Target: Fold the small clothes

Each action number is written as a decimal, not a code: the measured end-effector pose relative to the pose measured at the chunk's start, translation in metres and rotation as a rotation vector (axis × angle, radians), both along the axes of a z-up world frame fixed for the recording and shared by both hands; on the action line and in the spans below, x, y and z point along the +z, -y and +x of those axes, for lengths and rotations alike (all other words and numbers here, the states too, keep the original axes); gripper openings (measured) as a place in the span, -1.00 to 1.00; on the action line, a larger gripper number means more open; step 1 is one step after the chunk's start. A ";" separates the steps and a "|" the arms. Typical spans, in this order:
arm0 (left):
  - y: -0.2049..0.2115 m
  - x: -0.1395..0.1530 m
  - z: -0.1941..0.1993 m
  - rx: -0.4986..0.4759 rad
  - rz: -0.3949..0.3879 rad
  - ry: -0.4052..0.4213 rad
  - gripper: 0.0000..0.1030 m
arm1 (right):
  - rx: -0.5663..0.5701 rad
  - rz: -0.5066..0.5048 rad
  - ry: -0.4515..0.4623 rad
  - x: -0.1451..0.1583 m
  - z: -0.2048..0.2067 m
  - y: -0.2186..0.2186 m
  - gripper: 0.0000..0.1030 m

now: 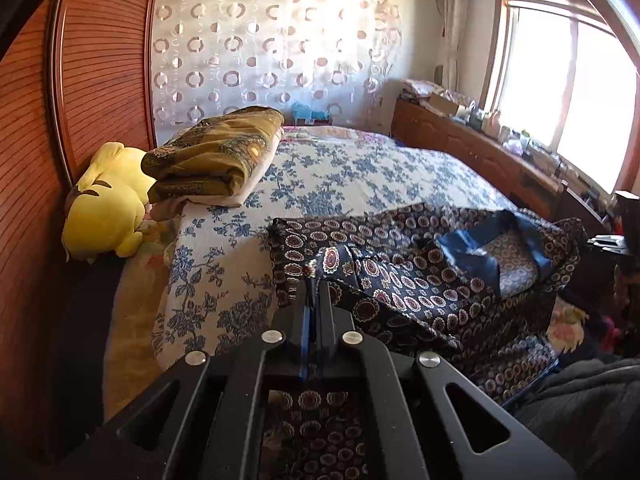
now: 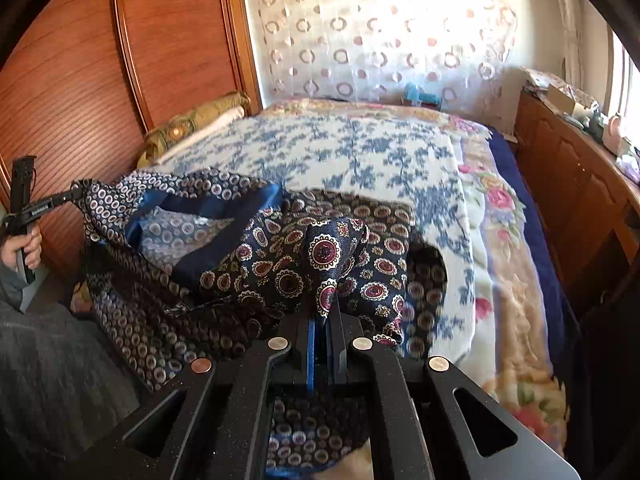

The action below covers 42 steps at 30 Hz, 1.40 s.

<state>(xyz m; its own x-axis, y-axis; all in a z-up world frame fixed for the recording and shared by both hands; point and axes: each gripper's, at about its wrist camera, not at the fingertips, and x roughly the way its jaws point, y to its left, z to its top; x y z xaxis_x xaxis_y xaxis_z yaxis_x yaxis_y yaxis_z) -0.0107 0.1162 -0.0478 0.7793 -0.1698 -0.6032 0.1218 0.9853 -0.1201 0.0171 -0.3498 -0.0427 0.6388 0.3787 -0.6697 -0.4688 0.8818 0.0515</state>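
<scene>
A dark navy garment point(image 1: 400, 280) with round medallion print and a plain blue band lies rumpled on the near edge of the bed. My left gripper point(image 1: 314, 280) is shut on one corner of it and holds that corner lifted. My right gripper point(image 2: 326, 300) is shut on another bunched corner of the garment point(image 2: 280, 256), which drapes over its fingertips. The left gripper also shows in the right wrist view point(image 2: 78, 192) at far left, pinching the cloth's edge.
The bed has a blue-floral white bedspread point(image 1: 340, 168). A folded olive quilt point(image 1: 216, 156) and a yellow plush toy point(image 1: 108, 200) lie by the wooden headboard point(image 1: 92, 80). A wooden cabinet point(image 1: 480, 148) with clutter stands under the window. A floral blanket point(image 2: 508, 280) lines the bed's right side.
</scene>
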 end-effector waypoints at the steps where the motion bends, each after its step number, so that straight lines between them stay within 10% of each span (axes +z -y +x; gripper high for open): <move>1: 0.001 -0.002 0.000 0.004 0.010 -0.004 -0.96 | -0.006 -0.010 -0.007 -0.001 0.001 -0.001 -0.93; 9: 0.006 0.002 0.001 -0.025 0.014 -0.004 -0.95 | -0.030 -0.024 0.009 0.014 0.006 -0.003 -0.72; 17: 0.016 0.009 0.009 -0.052 0.000 0.018 0.50 | -0.055 -0.003 0.072 0.032 -0.002 0.001 -0.59; 29: 0.026 -0.005 0.030 -0.049 0.009 -0.014 0.53 | -0.106 -0.008 0.105 0.009 0.040 -0.013 -0.28; 42: 0.016 -0.019 0.030 -0.015 -0.025 -0.041 0.53 | -0.239 0.123 -0.077 -0.036 0.134 -0.005 -0.28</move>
